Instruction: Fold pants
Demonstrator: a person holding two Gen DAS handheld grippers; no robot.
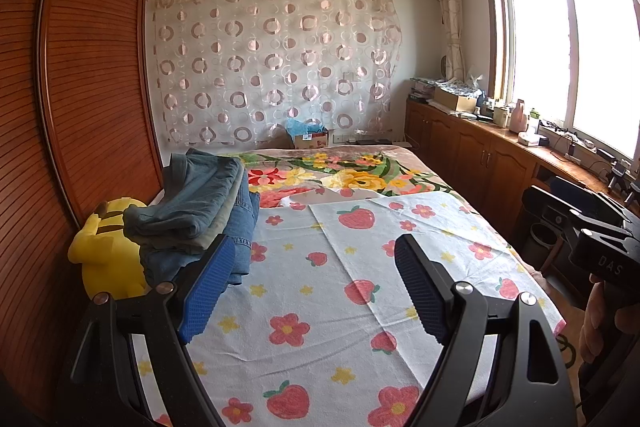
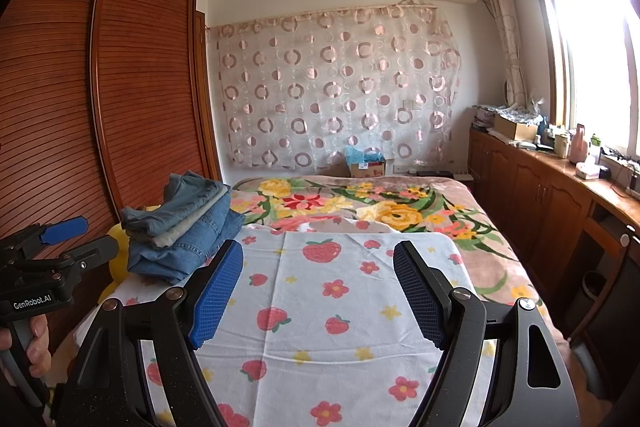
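Observation:
A stack of folded pants (image 1: 204, 211), mostly blue denim, sits at the left side of the bed; it also shows in the right wrist view (image 2: 184, 227). My left gripper (image 1: 316, 263) is open and empty, held above the strawberry-print sheet (image 1: 320, 307), just right of the stack. My right gripper (image 2: 318, 267) is open and empty above the same sheet (image 2: 328, 307). The left gripper's body (image 2: 44, 259) shows at the left edge of the right wrist view. The right gripper's body (image 1: 600, 239) shows at the right edge of the left wrist view.
A yellow plush toy (image 1: 108, 255) lies against the wooden wardrobe (image 1: 80, 87), under the stack. A floral blanket (image 1: 344, 175) covers the far half of the bed. Wooden cabinets (image 1: 472, 151) with clutter run along the right wall under the window. A cardboard box (image 1: 310, 139) stands behind the bed.

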